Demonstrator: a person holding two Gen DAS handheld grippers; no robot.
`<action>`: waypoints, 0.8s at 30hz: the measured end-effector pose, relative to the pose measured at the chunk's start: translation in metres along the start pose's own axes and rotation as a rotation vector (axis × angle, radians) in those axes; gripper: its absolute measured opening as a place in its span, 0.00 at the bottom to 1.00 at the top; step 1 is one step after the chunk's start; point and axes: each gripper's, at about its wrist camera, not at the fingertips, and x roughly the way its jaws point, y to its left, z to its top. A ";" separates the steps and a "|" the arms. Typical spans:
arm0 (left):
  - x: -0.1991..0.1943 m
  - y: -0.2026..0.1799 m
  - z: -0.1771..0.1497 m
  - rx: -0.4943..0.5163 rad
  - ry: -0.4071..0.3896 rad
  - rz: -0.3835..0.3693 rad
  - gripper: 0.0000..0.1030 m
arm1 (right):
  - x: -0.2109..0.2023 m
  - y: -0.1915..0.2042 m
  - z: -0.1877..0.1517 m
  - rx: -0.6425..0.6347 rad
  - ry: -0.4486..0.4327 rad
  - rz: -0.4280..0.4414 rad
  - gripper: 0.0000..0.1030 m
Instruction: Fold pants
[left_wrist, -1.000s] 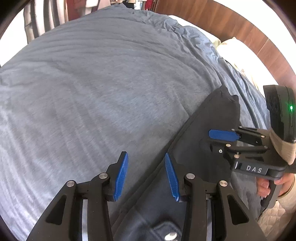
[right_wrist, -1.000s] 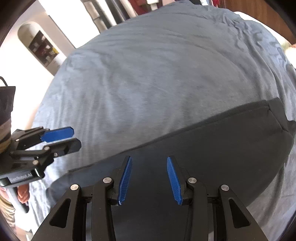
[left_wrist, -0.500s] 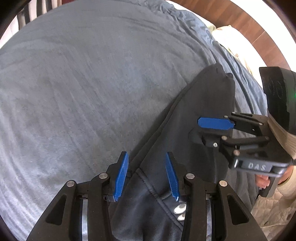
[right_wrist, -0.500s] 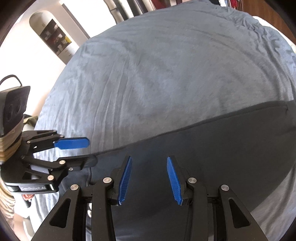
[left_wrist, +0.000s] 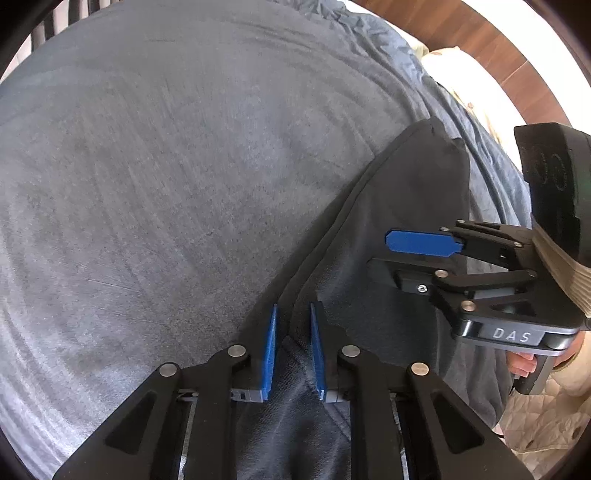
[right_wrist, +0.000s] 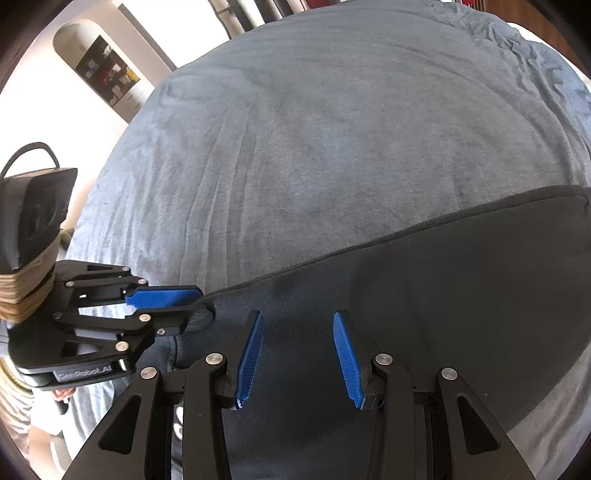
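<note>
Item: pants (left_wrist: 402, 236), dark grey to black, soft knit-looking cloth, one pair. Location: lying flat on my blue-grey bedspread (left_wrist: 166, 177), near its front edge, legs stacked lengthwise and running away toward the wooden headboard (left_wrist: 491, 70); waistband end nearest me.

Condition: smooth, few wrinkles, long seam edge straight; the far leg ends look a little uneven.

Progress, as I judge it: the lengthwise fold looks done, the crosswise folds are not yet made, so most of the work remains.

My left gripper (left_wrist: 291, 314): jaws have just been closing, now pinched on the upper edge of the pants near the waistband, a ridge of cloth between the pads.

My right gripper (right_wrist: 297, 325): jaws partly apart, poised over the mid-leg cloth, gripping nothing that I can see
</note>
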 end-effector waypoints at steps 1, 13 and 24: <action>-0.001 0.000 0.000 -0.002 -0.007 0.005 0.16 | 0.000 0.001 0.001 -0.001 -0.002 0.001 0.39; 0.005 0.011 0.003 -0.030 -0.011 0.041 0.17 | 0.012 0.001 0.013 -0.004 -0.015 -0.017 0.39; -0.020 0.021 0.002 -0.113 -0.080 0.093 0.37 | 0.014 0.000 0.012 0.005 -0.014 -0.038 0.39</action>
